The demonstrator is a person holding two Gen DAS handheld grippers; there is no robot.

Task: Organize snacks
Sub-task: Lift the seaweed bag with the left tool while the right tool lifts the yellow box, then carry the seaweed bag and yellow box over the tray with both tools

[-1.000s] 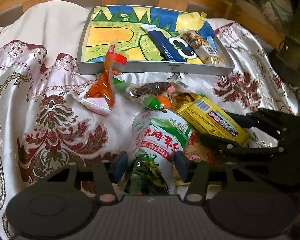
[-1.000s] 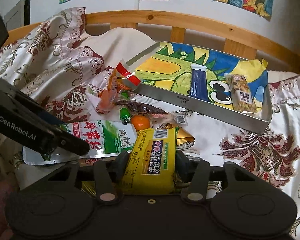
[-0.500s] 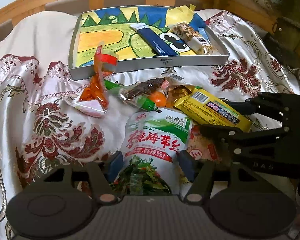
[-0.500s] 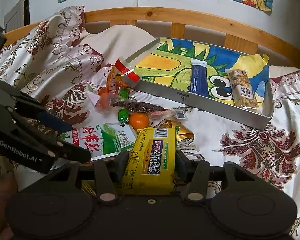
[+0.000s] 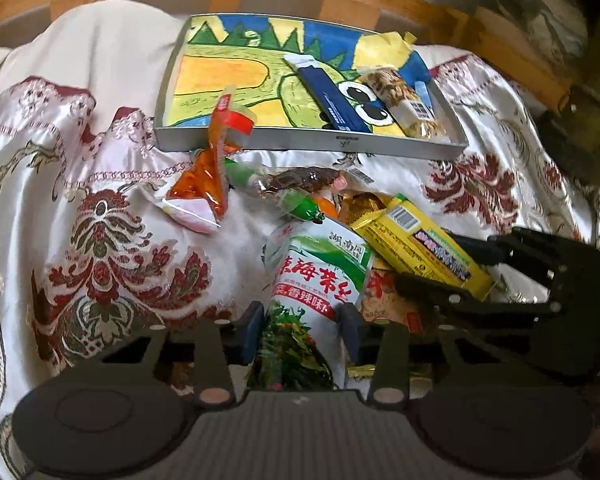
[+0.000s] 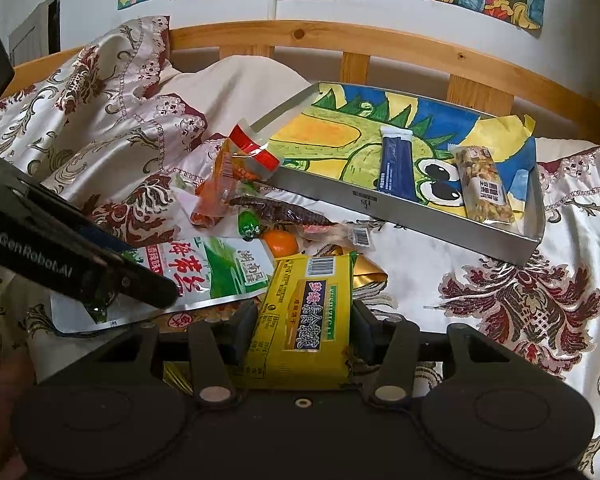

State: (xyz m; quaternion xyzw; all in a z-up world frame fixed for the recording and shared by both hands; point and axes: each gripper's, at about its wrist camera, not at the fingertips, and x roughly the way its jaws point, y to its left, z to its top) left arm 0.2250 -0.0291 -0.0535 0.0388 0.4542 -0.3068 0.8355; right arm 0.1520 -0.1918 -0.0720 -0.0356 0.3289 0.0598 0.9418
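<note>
The snacks lie in two lots on the bed: a blue bar (image 6: 396,164) and a nut bar (image 6: 485,186) already sit side by side toward the right end of the tray (image 6: 400,210), which has a dinosaur drawing on its floor and most of its space free; the rest is a heap on the bedspread (image 5: 112,208) just in front of the tray. In that heap the green pouch (image 5: 320,272) lies between the blue pads of the left gripper (image 5: 300,328), whose fingers have just been closing and now press on its sides, so it looks grasped though not lifted clear of the pile. Just beside it, partly overlapping, the yellow pack (image 6: 304,320) sits between the pads of the right gripper (image 6: 304,330), clamped at its near end and resting on a gold wrapper (image 6: 366,274). Further out toward the tray lie an orange bag (image 5: 208,176) with a red top leaning on the tray's front wall, a dark-filled clear packet (image 6: 284,212), a green-ended sausage (image 5: 300,206), a small orange fruit (image 6: 282,242), and a red-printed packet (image 5: 384,296) under the pouch. I judge the job under halfway: two items stowed, two in hand ready to carry over, and at least five more loose ones to follow. Behind the tray runs the wooden bed rail (image 6: 380,40), with drawings taped to the wall above.
</note>
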